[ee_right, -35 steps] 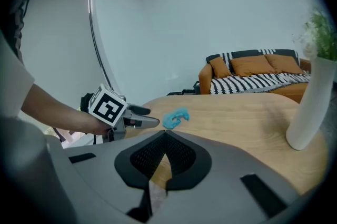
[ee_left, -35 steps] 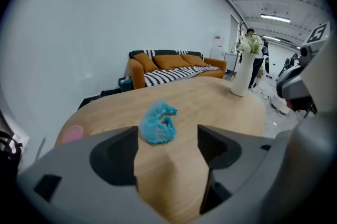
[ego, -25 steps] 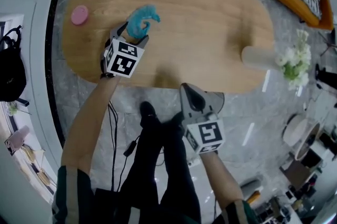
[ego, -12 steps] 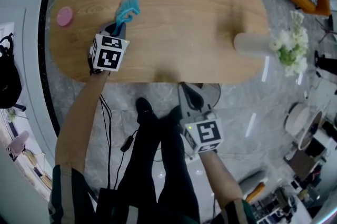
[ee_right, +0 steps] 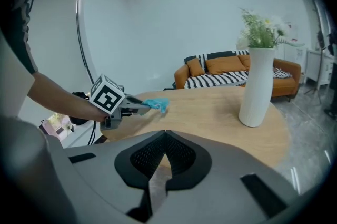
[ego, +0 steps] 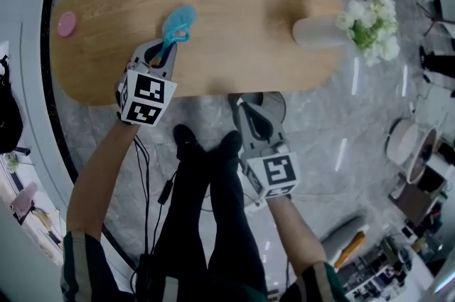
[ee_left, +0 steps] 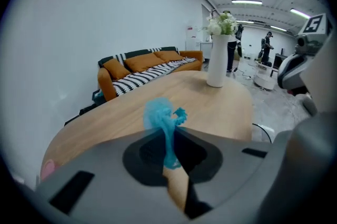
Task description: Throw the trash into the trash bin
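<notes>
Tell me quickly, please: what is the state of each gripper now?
Left gripper: closed, holding the thin crumpled blue piece of trash.
Right gripper: closed, empty.

We see a bright room, lit by long ceiling lamps (ee_left: 246, 2) that leave white streaks on the shiny floor (ego: 355, 84). Our pictures bend round at the edges and go dark in the corners. The blue trash (ee_left: 160, 115) looks fuzzy up close.

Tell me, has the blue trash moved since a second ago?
Yes. The blue trash, pinched in the left gripper, is lifted off the table and now hangs farther from the pink disc, nearer the vase.
</notes>
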Demonstrator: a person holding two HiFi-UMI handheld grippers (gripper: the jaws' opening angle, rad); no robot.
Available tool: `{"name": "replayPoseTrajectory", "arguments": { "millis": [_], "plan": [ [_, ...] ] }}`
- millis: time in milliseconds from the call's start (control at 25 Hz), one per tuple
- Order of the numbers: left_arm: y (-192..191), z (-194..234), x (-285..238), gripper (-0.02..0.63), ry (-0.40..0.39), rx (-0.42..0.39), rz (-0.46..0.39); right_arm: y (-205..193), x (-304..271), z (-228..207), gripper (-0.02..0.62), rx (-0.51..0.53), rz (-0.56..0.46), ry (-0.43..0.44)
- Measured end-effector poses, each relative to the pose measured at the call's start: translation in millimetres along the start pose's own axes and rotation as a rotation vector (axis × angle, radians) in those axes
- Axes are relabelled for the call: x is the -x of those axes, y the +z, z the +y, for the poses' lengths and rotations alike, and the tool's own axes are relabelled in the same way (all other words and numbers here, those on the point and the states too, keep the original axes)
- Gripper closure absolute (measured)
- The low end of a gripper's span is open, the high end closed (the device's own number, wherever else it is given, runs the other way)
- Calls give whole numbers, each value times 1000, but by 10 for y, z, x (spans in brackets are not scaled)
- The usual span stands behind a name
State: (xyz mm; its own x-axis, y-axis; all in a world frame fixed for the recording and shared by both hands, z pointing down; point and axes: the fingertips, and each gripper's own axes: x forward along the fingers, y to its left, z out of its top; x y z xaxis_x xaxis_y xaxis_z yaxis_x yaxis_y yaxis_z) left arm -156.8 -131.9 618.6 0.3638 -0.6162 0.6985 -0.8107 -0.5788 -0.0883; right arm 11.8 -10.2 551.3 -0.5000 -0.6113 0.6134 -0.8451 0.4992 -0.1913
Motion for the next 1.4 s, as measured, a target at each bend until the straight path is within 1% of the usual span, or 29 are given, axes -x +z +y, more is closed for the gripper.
{"name": "replayPoseTrajectory", "arguments": {
  "millis": [160, 280, 440, 480, 640, 760, 920, 1040, 1120, 1320, 1400],
  "plan": [
    [231, -535, -23, 584, -58, -88, -29, -157, 310, -353, 595, -24, -14, -61],
    [388, -979, -48, 584, -114, -115, -51, -338, 593, -645, 595, -43, -22, -124],
    [588, -1583, -66, 584, -194, -156, -86, -567, 962, -954, 595, -98, 12, -202],
    [615, -1736, -77, 584, -214, -169, -91, -638, 1044, -1026, 595, -109, 17, -218],
    [634, -2239, -121, 584, -282, -225, -87, -826, 1282, -1205, 595, -146, -40, -244],
    [601, -2602, -170, 584, -339, -262, -75, -1026, 1443, -1298, 595, -181, -17, -263],
    [350, -3125, -262, 584, -411, -316, -28, -1284, 1599, -1433, 595, -209, 15, -286],
    [47, -3465, -364, 584, -447, -336, 28, -1403, 1696, -1544, 595, -203, -28, -290],
    [-165, -3592, -471, 584, -449, -329, 64, -1508, 1734, -1616, 595, -211, -32, -292],
    [-698, -3786, -774, 584, -431, -289, 170, -1728, 1775, -1644, 595, -278, 24, -297],
    [-864, -3862, -909, 584, -420, -280, 207, -1793, 1760, -1646, 595, -281, 30, -291]
  ]
}}
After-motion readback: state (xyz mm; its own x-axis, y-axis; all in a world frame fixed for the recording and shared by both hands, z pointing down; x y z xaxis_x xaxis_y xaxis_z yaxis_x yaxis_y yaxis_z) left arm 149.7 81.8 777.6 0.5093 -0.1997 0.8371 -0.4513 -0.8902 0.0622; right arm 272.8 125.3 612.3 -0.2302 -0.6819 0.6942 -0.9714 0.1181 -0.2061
